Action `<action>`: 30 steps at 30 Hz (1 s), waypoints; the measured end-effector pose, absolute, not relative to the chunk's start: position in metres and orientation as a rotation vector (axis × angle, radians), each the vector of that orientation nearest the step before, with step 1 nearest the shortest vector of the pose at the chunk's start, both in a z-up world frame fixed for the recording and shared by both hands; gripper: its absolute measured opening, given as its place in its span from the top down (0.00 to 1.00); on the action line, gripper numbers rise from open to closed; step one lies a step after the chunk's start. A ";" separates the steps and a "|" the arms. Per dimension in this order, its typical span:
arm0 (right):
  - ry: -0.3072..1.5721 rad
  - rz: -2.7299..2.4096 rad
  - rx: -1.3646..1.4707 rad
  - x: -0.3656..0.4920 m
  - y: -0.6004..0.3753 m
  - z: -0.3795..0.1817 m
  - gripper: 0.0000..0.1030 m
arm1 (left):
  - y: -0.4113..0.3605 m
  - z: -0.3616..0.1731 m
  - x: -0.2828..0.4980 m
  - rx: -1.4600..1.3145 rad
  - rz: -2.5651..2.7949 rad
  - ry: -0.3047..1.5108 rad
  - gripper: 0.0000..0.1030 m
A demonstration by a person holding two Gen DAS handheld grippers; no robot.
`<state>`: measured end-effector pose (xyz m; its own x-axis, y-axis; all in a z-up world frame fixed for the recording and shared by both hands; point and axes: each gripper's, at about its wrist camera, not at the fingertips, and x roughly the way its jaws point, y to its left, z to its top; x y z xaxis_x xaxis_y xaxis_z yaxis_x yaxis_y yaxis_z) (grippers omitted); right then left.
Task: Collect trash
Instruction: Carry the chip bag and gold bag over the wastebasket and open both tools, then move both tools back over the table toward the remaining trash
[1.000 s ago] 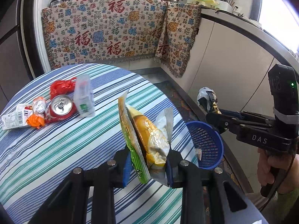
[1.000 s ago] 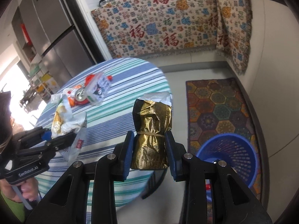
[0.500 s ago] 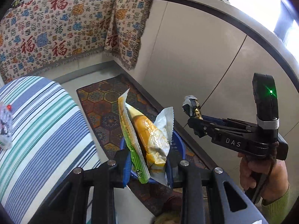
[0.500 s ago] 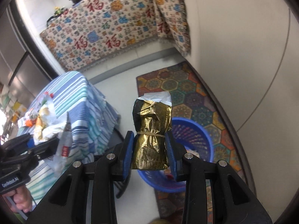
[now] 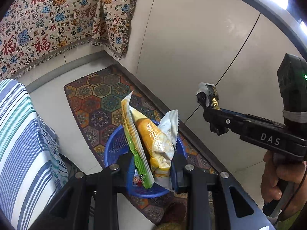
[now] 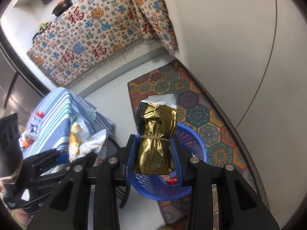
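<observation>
My left gripper [image 5: 152, 169] is shut on a yellow and green snack wrapper [image 5: 153, 141] and holds it above the blue trash basket [image 5: 115, 147] on the floor. My right gripper [image 6: 153, 153] is shut on a gold foil packet [image 6: 155, 141] bound with a rubber band, held over the same blue basket [image 6: 193, 140]. The right gripper also shows in the left wrist view [image 5: 209, 103], to the right of and higher than the basket. The left gripper with its wrapper [image 6: 80, 140] shows at the lower left of the right wrist view.
The basket stands on a patterned rug [image 5: 99, 99] beside white cabinet doors [image 5: 191, 48]. The striped table [image 5: 21, 143] is at the left, with more trash on it [image 6: 32, 132]. A patterned cloth [image 6: 96, 38] hangs over the far counter.
Both grippers have swung away from the table and now hang over the blue basket, each still holding its piece of trash. The table has slid to the left edge of both views.
</observation>
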<state>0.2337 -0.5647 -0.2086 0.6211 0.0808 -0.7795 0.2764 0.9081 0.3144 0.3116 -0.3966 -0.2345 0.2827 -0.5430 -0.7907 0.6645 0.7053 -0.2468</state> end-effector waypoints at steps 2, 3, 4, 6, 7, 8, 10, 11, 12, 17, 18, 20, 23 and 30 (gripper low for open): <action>0.897 -0.118 0.437 0.234 -0.566 -0.209 0.65 | -0.400 -0.238 0.312 0.143 -0.813 1.003 0.71; 0.896 -0.116 0.442 0.234 -0.566 -0.209 0.65 | -0.402 -0.240 0.313 0.148 -0.813 1.004 0.71; 0.895 -0.116 0.447 0.234 -0.567 -0.210 0.65 | -0.404 -0.242 0.314 0.154 -0.812 1.005 0.71; 0.895 -0.117 0.454 0.236 -0.568 -0.211 0.64 | -0.409 -0.246 0.315 0.161 -0.817 1.008 0.70; 0.897 -0.114 0.457 0.236 -0.569 -0.212 0.60 | -0.411 -0.248 0.315 0.165 -0.825 1.010 0.70; 0.895 -0.112 0.461 0.235 -0.570 -0.212 0.55 | -0.414 -0.251 0.317 0.171 -0.834 1.013 0.69; 0.881 -0.110 0.471 0.234 -0.571 -0.212 0.42 | -0.420 -0.257 0.320 0.183 -0.851 1.034 0.53; 0.875 -0.112 0.474 0.234 -0.572 -0.211 0.41 | -0.423 -0.259 0.321 0.189 -0.847 1.033 0.41; 0.870 -0.123 0.471 0.233 -0.572 -0.210 0.41 | -0.424 -0.259 0.321 0.192 -0.842 1.019 0.39; 0.824 -0.155 0.479 0.228 -0.575 -0.202 0.38 | -0.412 -0.249 0.318 0.154 -0.814 0.991 0.39; 0.816 -0.163 0.475 0.228 -0.574 -0.201 0.37 | -0.407 -0.244 0.316 0.146 -0.808 0.980 0.39; 0.806 -0.174 0.454 0.229 -0.570 -0.195 0.26 | -0.394 -0.230 0.308 0.133 -0.796 0.955 0.39; 0.801 -0.194 0.405 0.233 -0.558 -0.186 0.09 | -0.365 -0.206 0.294 0.116 -0.787 0.926 0.39; 0.783 -0.135 0.240 0.252 -0.494 -0.167 0.06 | -0.263 -0.177 0.252 0.131 -0.656 0.892 0.34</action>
<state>0.2521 -0.4935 -0.1666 0.7019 -0.0312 -0.7116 0.2083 0.9643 0.1632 0.2519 -0.2630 -0.1767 0.4479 -0.4759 -0.7569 0.5811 0.7983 -0.1581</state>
